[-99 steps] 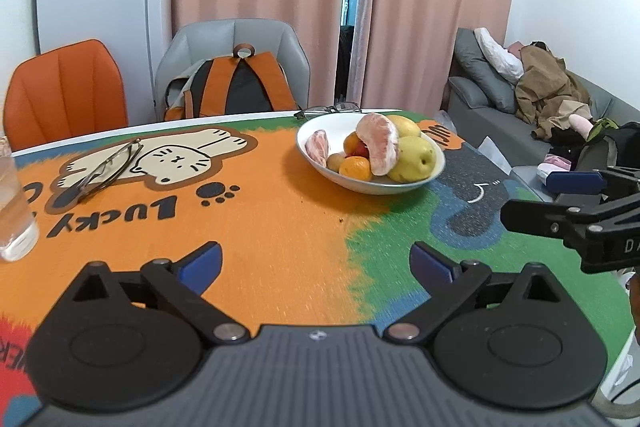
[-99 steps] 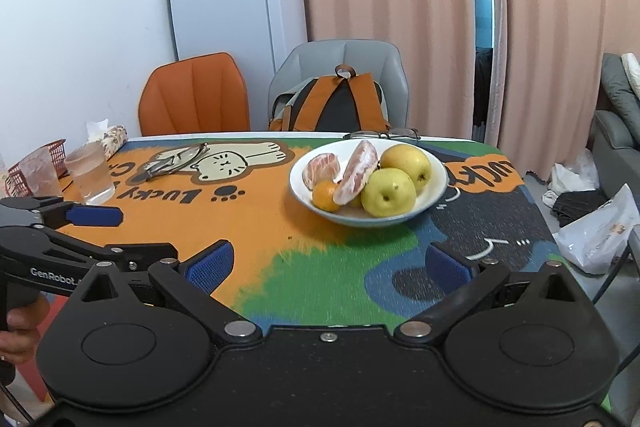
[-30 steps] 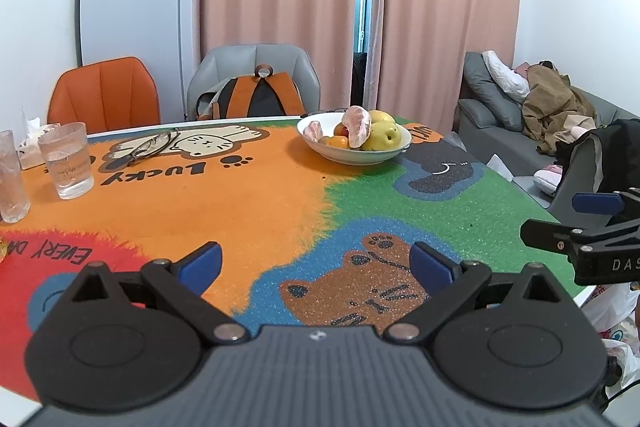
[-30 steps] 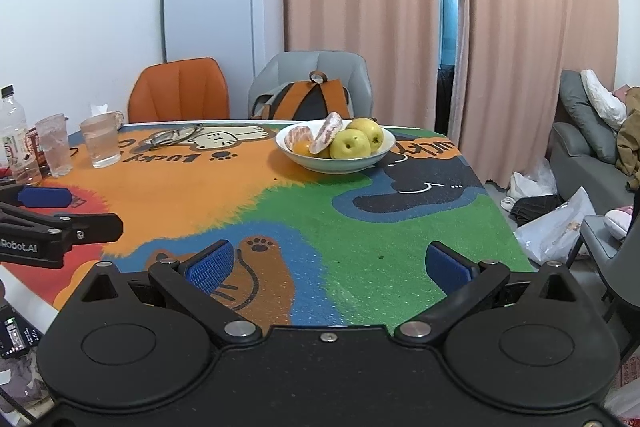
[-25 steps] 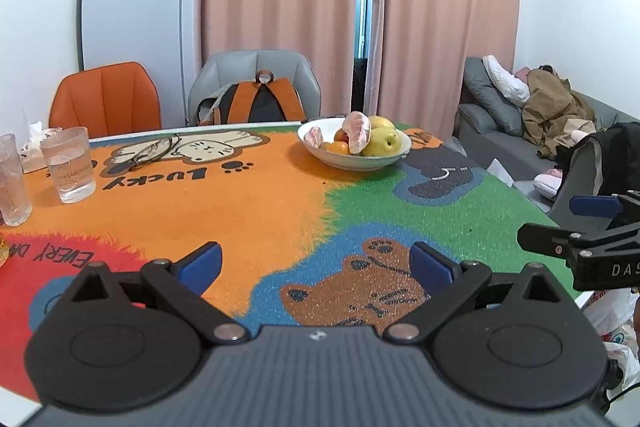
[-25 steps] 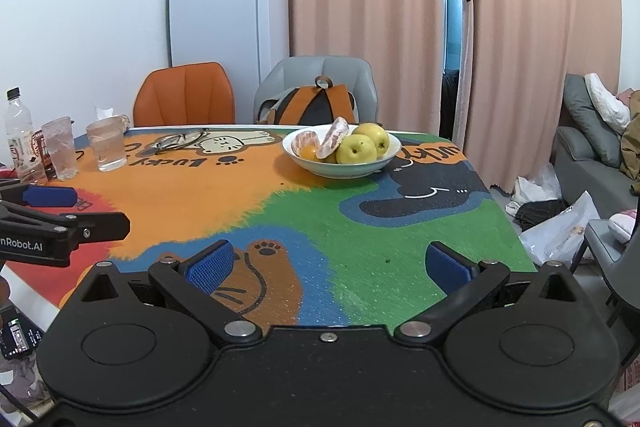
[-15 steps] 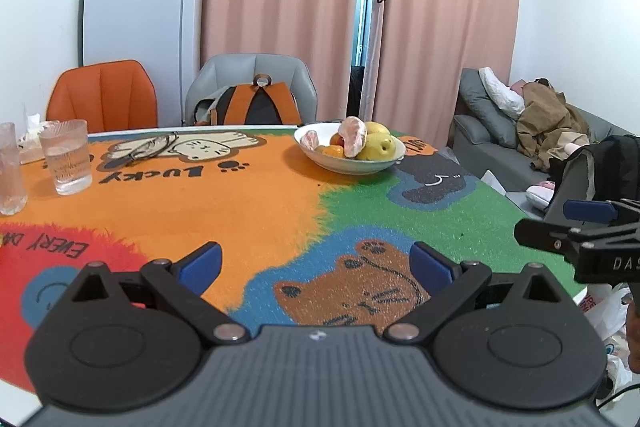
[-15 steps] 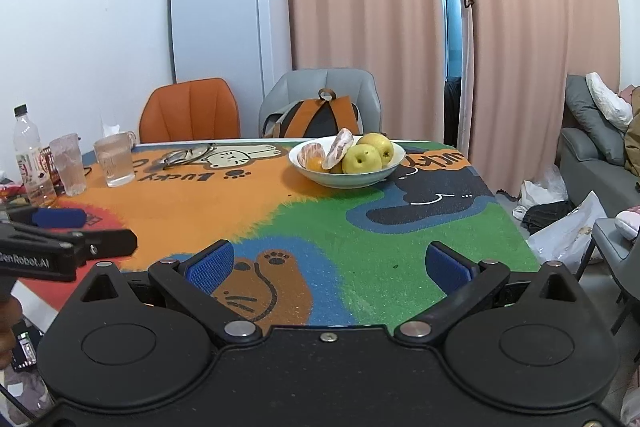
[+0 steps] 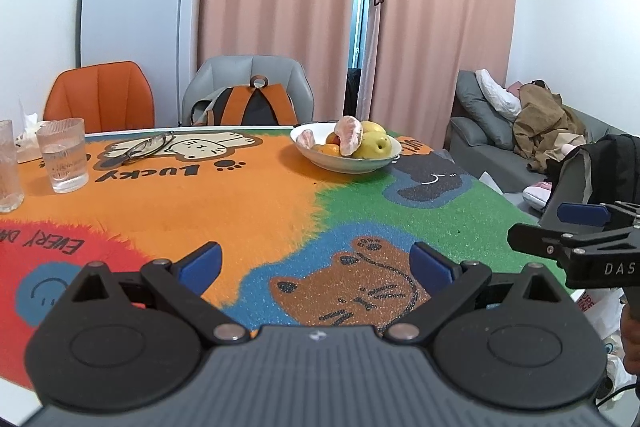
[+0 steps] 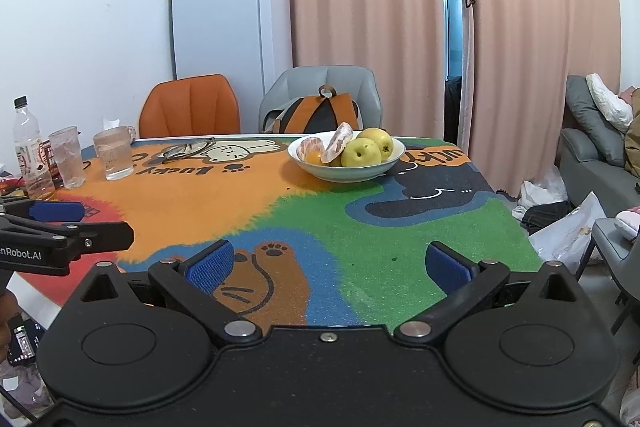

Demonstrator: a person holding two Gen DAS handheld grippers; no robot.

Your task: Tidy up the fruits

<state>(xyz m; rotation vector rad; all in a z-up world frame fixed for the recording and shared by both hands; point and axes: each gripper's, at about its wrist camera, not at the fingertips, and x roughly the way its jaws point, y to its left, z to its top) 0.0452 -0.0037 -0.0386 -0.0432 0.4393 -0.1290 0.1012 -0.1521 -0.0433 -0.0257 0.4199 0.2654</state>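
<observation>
A white bowl (image 9: 347,163) (image 10: 348,173) stands at the far side of the table. It holds two yellow-green apples (image 10: 361,152), peeled pomelo pieces (image 9: 349,134) (image 10: 337,142) and small oranges (image 9: 326,148). My left gripper (image 9: 316,265) is open and empty over the near edge of the table, far from the bowl. My right gripper (image 10: 327,265) is open and empty, also at the near edge. Each gripper also shows from the side in the other's view: the right one (image 9: 576,227), the left one (image 10: 60,223).
The table wears a colourful cartoon mat (image 9: 248,203). Two glasses (image 9: 64,159) and a bottle (image 10: 30,151) stand at the left. Spectacles (image 9: 144,149) lie at the far edge. Two chairs (image 9: 100,95), one with a backpack (image 9: 256,107), stand behind. A sofa (image 9: 500,147) is to the right.
Both grippers have drawn back from the bowl towards the near edge of the table. The bowl looks smaller and farther away. Both stay open and empty.
</observation>
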